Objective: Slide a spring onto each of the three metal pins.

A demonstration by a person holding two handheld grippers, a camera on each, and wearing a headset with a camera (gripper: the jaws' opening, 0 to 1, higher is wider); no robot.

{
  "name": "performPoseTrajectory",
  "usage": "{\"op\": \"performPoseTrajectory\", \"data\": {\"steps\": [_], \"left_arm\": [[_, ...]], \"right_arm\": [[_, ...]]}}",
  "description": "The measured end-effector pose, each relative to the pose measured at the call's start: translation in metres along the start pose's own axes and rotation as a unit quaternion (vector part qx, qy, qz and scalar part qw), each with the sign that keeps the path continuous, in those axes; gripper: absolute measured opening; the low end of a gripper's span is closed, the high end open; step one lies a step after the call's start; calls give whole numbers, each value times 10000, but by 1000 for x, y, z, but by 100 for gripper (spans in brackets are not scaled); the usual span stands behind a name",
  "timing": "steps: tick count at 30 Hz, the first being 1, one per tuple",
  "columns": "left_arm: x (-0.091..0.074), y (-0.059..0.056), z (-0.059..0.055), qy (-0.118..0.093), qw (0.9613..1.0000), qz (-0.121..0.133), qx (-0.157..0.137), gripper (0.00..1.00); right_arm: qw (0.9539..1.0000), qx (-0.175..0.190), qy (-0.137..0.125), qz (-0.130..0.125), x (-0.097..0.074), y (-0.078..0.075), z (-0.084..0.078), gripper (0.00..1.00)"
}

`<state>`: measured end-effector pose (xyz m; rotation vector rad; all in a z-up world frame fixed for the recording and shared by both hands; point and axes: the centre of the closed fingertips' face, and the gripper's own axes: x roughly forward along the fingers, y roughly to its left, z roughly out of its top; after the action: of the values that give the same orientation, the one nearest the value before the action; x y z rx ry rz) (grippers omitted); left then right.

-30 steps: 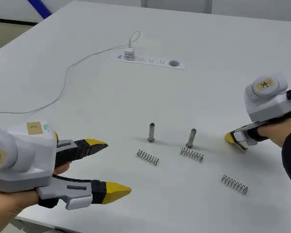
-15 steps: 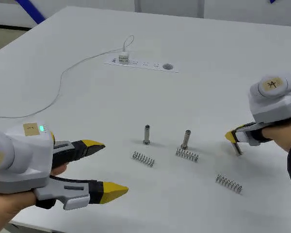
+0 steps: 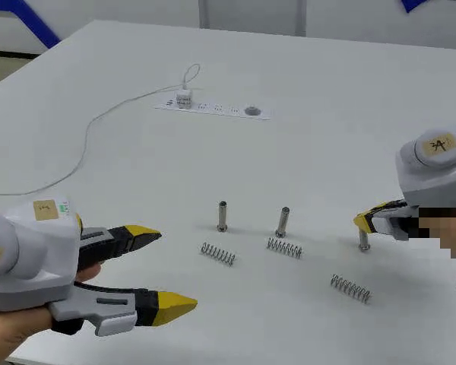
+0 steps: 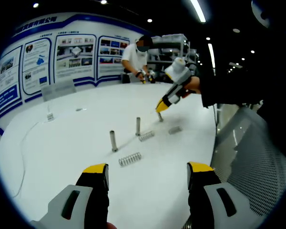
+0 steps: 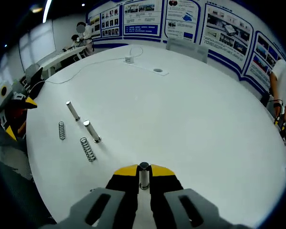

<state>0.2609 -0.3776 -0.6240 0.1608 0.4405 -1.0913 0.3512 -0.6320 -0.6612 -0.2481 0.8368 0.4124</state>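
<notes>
My left hand-held gripper (image 3: pixel 164 268) sits at the lower left of the head view, with my hand (image 3: pixel 4 334) under it. Its yellow-tipped jaws are spread wide and point right, and its own view shows the same broad gap. My right hand-held gripper (image 3: pixel 362 222) comes in from the right edge, tips angled down and left, jaws drawn together on a metal pin (image 5: pixel 143 177).

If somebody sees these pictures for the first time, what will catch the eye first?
The right gripper is shut on a short steel pin standing on the white table, beside two more upright steel pins. Three small coiled wire springs lie loose in front of them, none on a pin. The left gripper hangs open at the lower left of the head view.
</notes>
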Motion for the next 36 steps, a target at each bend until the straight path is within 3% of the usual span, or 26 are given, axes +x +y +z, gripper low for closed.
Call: {"op": "performPoseTrajectory", "data": {"steps": [19,36], "left_arm": [[1,-2,5,-22,10000,-27,62,68],[0,-2,4,-8,10000,-8,71,68]], "right_arm": [[9991,-136,-407,4,-6,9,-4,9],[9989,-144,-451,-35,-9,5,-8,9]]}}
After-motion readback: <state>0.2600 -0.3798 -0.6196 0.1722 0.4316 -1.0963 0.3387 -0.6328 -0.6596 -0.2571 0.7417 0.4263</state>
